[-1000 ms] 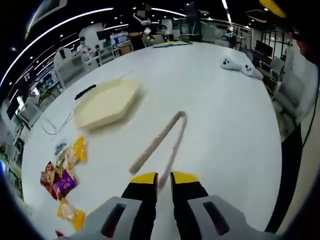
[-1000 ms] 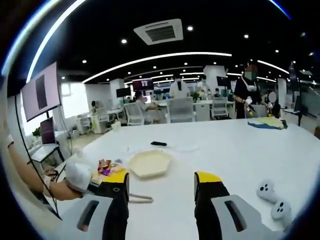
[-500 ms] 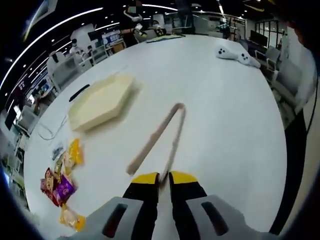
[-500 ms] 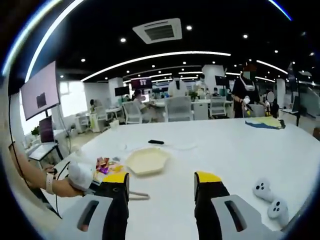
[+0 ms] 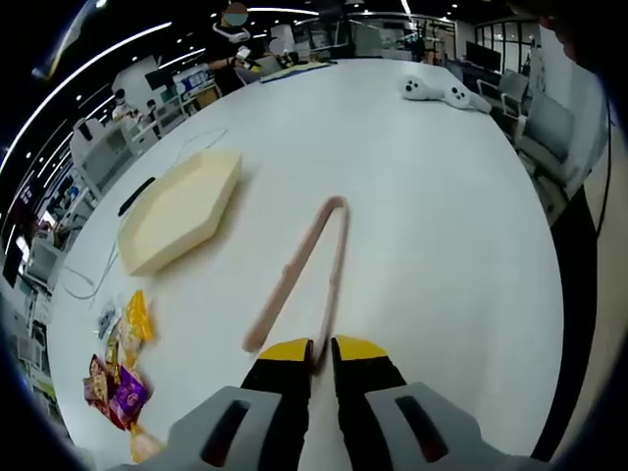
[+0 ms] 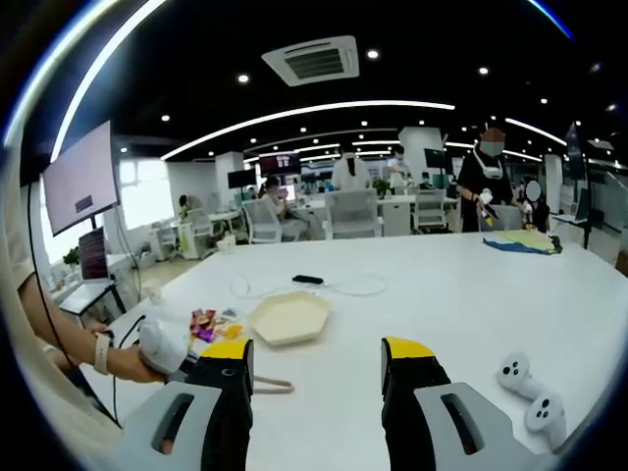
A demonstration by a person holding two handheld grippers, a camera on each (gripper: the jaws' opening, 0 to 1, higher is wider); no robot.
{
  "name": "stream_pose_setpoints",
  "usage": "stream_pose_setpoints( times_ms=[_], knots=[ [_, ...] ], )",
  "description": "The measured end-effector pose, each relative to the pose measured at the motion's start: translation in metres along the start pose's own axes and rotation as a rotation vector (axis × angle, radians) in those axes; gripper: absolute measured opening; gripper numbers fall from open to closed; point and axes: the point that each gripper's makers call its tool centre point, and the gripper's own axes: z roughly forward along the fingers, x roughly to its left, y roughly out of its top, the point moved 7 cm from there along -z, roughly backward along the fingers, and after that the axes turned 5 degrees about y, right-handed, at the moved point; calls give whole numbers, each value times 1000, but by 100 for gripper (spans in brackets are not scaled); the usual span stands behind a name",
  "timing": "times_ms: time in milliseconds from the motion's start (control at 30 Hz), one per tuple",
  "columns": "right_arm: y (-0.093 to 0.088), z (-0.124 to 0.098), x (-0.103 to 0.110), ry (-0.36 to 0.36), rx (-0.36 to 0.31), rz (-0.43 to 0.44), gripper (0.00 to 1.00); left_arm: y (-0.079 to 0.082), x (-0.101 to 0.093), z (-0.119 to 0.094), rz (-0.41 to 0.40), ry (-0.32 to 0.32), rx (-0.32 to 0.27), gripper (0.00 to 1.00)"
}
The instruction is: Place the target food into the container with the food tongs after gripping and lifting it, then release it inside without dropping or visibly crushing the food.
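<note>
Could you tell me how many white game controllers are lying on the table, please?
2. Both lie side by side at the table's far right edge: one controller to the left, the other controller just right of it.

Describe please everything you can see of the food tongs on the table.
The food tongs look like pale pinkish-beige plastic or silicone, two slim arms joined in a rounded bend at the far end. They lie flat on the white table, spread in a narrow V that opens toward the camera. The left gripper is shut on the tip of one arm; the other arm's tip lies free on the table. The cream hexagonal container sits apart from them. In the right gripper view a short piece shows.
</note>
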Motion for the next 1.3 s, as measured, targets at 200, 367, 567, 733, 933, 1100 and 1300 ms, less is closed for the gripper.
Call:
stream_pose_setpoints(
  times_ms=[200, 367, 567, 733, 933, 1100, 1300],
  knots=[
    [-3, 1, 4, 12, 5, 14, 52, -1, 1, 0, -20, -13, -10, 5],
    [-3, 3, 6, 19, -3, 28, 52, -1, 1, 0, -23, -10, -8, 5],
    [-6, 6, 8, 27, 0, 42, 52, -1, 3, 1, -46, -22, -7, 4],
    [-7, 7, 8, 30, -2, 50, 52, -1, 3, 1, -36, -41, -19, 3],
    [-7, 8, 7, 28, -3, 57, 52, -2, 7, 1, -100, -75, -25, 0],
    [-5, 10, 8, 32, -8, 54, 52, -3, 7, 2, -99, -79, -43, 0],
    [-3, 12, 9, 34, -9, 52, 52, -4, 9, 3, -130, -91, -46, 0]
  ],
)
